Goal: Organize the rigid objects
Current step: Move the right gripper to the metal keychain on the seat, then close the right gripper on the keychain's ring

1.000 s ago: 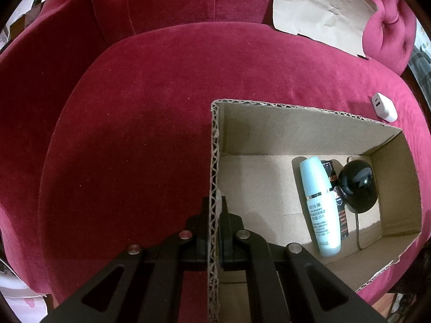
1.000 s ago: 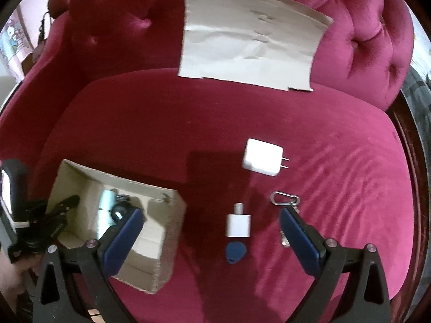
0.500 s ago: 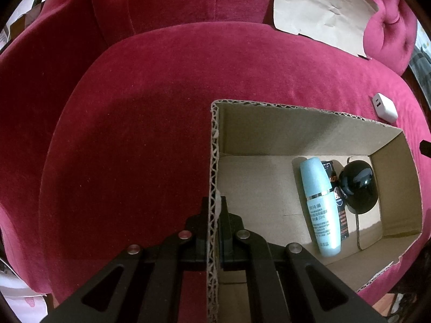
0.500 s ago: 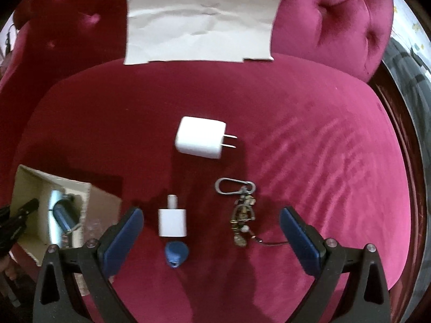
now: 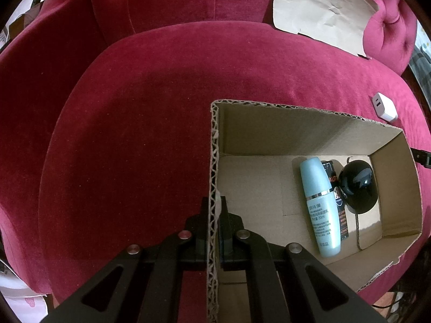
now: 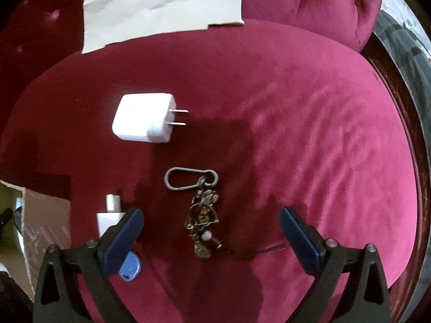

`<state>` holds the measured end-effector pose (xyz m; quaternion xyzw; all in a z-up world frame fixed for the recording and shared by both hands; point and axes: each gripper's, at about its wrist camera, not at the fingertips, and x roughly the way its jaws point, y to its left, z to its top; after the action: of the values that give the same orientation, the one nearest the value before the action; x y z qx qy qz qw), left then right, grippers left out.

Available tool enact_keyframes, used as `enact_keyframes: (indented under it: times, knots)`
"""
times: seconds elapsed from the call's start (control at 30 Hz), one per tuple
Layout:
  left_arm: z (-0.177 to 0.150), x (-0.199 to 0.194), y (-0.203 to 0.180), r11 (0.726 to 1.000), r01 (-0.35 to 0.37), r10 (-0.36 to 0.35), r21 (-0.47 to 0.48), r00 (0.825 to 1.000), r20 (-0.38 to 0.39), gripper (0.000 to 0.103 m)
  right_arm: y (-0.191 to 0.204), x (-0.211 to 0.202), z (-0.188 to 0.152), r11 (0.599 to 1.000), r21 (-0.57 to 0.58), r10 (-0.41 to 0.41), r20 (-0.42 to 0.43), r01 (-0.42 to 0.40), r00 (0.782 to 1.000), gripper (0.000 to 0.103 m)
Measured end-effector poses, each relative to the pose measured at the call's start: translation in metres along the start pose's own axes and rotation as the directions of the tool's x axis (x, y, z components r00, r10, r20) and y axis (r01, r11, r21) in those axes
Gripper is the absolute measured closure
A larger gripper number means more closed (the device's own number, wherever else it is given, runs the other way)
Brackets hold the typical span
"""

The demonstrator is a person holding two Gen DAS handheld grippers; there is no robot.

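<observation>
My left gripper (image 5: 214, 210) is shut on the near left wall of an open cardboard box (image 5: 296, 134) on the red sofa seat. In the box lie a pale blue bottle (image 5: 319, 204), a black tube beside it and a glossy black round object (image 5: 358, 187). My right gripper (image 6: 211, 222) is open, just above a brass keychain with a carabiner (image 6: 200, 215) that lies between its fingers. A white wall charger (image 6: 145, 121) lies farther off to the left. A small white adapter (image 6: 111, 215) and a blue tag (image 6: 130, 266) lie by the left finger.
The box's corner (image 6: 16, 231) shows at the left edge of the right wrist view. A sheet of brown paper (image 6: 161, 2) leans on the tufted sofa back. The seat's edge drops off at the right. The white charger also shows past the box in the left wrist view (image 5: 383, 106).
My right gripper has moved right and down, away from the box, until the keychain sits between its open fingers. The left gripper and the box have not moved.
</observation>
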<state>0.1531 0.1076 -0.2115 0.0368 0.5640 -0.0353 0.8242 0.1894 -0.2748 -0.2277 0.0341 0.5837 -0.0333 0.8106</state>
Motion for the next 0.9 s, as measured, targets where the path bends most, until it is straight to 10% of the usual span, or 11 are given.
enact_keyframes:
  times: [0.9]
  knots:
    - [0.002,0.001,-0.002,1.000,0.001,-0.001,0.000,1.000,-0.001,0.100,-0.003,0.035,-0.005,1.000,0.001,0.014,0.012,-0.014,1.000,0.000]
